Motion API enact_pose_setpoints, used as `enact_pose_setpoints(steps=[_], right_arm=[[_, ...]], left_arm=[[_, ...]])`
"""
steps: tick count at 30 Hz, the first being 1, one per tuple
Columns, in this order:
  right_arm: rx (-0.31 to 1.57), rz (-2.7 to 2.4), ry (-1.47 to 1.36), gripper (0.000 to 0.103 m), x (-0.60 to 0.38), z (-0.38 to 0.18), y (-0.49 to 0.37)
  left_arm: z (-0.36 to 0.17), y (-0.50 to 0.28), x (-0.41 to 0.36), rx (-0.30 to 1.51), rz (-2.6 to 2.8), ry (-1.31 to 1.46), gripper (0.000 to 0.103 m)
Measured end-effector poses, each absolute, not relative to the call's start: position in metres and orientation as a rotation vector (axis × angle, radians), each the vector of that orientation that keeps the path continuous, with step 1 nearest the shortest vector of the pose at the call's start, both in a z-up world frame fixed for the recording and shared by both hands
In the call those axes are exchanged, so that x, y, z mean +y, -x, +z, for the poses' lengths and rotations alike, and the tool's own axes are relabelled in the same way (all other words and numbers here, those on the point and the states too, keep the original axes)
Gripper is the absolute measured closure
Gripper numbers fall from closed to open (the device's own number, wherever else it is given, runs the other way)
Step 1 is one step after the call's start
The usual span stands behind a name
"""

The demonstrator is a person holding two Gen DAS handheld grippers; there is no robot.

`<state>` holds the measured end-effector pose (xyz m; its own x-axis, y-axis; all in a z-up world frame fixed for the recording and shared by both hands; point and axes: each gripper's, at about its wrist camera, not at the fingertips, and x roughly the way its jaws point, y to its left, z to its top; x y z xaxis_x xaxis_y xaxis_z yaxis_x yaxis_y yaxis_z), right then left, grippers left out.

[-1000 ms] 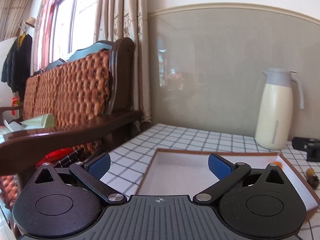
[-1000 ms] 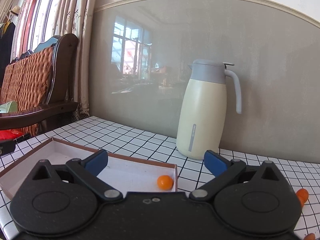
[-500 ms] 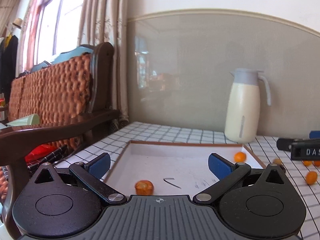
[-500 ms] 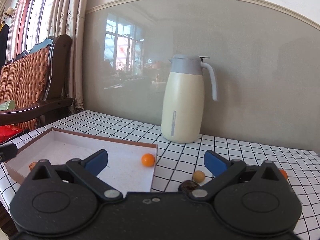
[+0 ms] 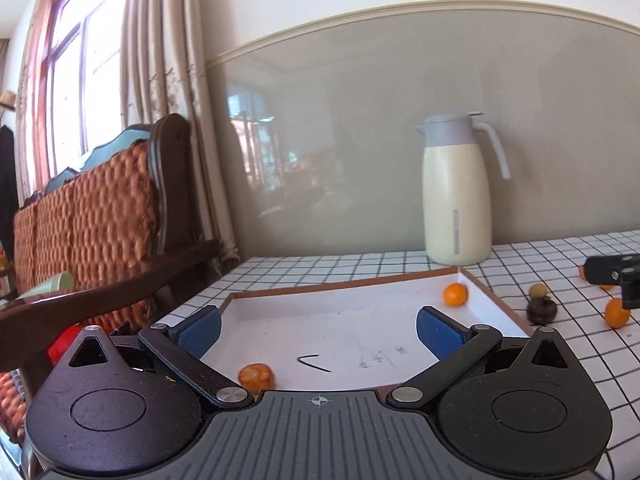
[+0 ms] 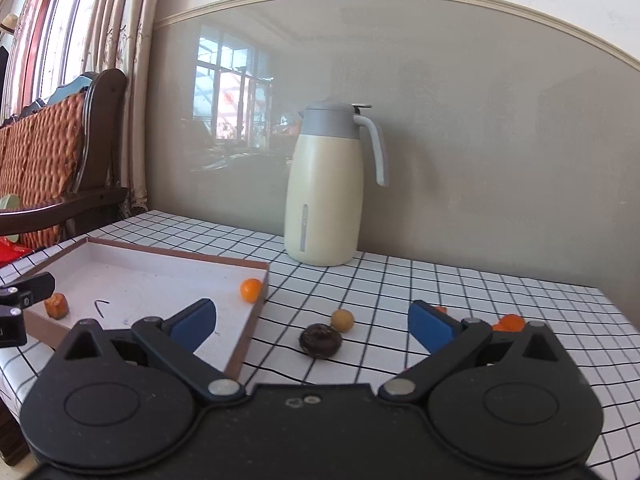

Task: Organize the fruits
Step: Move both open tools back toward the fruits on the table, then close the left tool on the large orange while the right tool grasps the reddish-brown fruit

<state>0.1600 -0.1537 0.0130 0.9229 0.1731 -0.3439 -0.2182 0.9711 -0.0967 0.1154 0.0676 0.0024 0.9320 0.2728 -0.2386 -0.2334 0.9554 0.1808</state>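
A shallow brown-rimmed tray [image 5: 344, 283] [image 6: 256, 308] with a white floor lies on the checked tablecloth. In it are a small round orange fruit [image 5: 455, 294] [image 6: 251, 289] at the far right corner and an orange lumpy fruit [image 5: 256, 375] [image 6: 55, 305] near the front left. My left gripper [image 5: 318, 330] hovers open over the tray, holding nothing. My right gripper [image 6: 312, 322] is open above the cloth right of the tray. Between its fingers lie a dark round fruit [image 6: 320, 340] [image 5: 541, 310] and a yellowish one [image 6: 342, 320] [image 5: 538, 290]. More orange fruits [image 6: 510, 323] [image 5: 616, 313] lie further right.
A cream jug with a grey lid [image 5: 458, 192] [image 6: 330, 184] stands at the back by the wall. A wooden sofa with a woven orange back [image 5: 96, 216] is left of the table. The left gripper's tip [image 6: 28, 286] shows at the right wrist view's left edge.
Both views have swung right and pulled back. More of the tray floor and the loose fruits on the cloth have come into view. Both grippers stayed open.
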Motion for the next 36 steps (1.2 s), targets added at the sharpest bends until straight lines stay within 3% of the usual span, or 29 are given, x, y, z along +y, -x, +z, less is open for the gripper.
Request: enact_pose_setpoints(steps=[36], right_arm=[[0.438,0.001,0.106,0.013,-0.279,-0.012,-0.145]], left_arm=[[-0.017,-0.137,-0.062,0.288,-0.075,-0.163,0.0]])
